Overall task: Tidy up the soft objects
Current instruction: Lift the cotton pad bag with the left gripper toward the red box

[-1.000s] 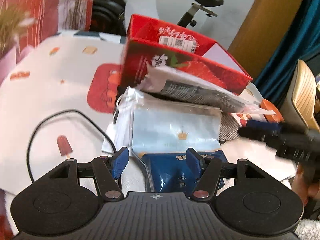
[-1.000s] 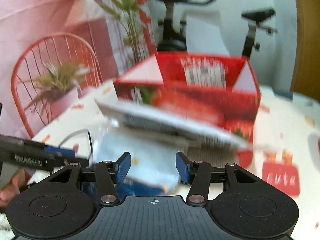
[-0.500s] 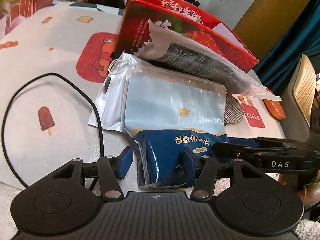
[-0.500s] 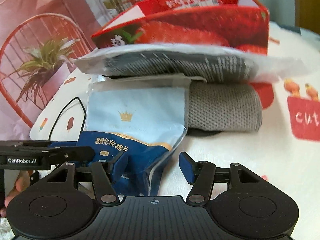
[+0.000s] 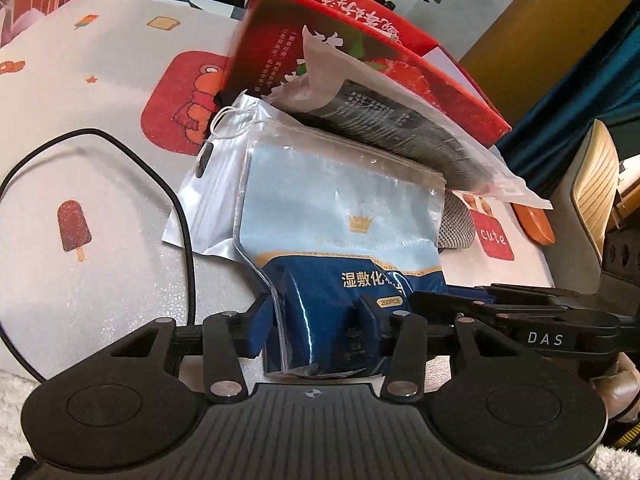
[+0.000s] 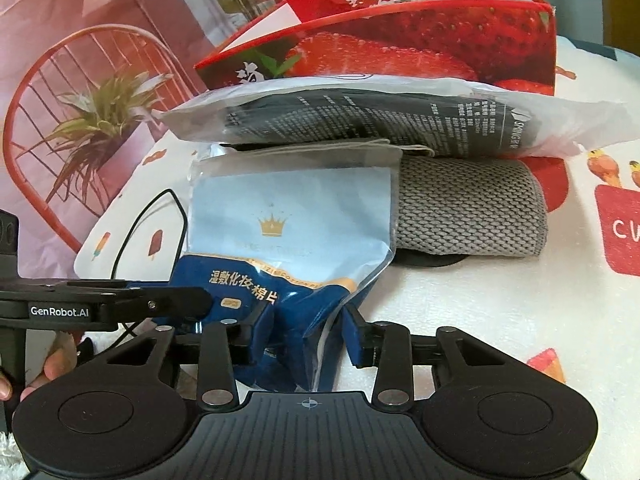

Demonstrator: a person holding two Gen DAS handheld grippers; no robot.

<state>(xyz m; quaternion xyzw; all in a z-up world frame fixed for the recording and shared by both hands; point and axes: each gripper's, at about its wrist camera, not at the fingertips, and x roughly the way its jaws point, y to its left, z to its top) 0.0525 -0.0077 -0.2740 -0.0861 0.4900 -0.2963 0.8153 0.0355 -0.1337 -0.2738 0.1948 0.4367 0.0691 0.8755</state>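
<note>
A blue and pale blue cotton pad bag (image 5: 340, 248) lies on the table in front of a red strawberry box (image 5: 332, 52). My left gripper (image 5: 316, 324) is shut on the bag's dark blue bottom end. My right gripper (image 6: 308, 332) is shut on the same end of the bag (image 6: 288, 232) from the other side. A clear bag of black cloth (image 6: 380, 116) leans on the box (image 6: 400, 40) above a rolled grey towel (image 6: 468, 216). The clear bag also shows in the left wrist view (image 5: 400, 120).
A black cable (image 5: 120, 152) loops on the patterned tablecloth (image 5: 80, 100) left of the bag. A silver zip pouch (image 5: 216, 184) lies under the cotton pad bag. A red wire chair (image 6: 80, 100) with a plant stands at the table's left. A beige chair (image 5: 596, 184) stands at the right.
Both grippers moved forward and lower onto the cotton pad bag and closed on its blue end. The bag's end is now pinched and slightly crumpled.
</note>
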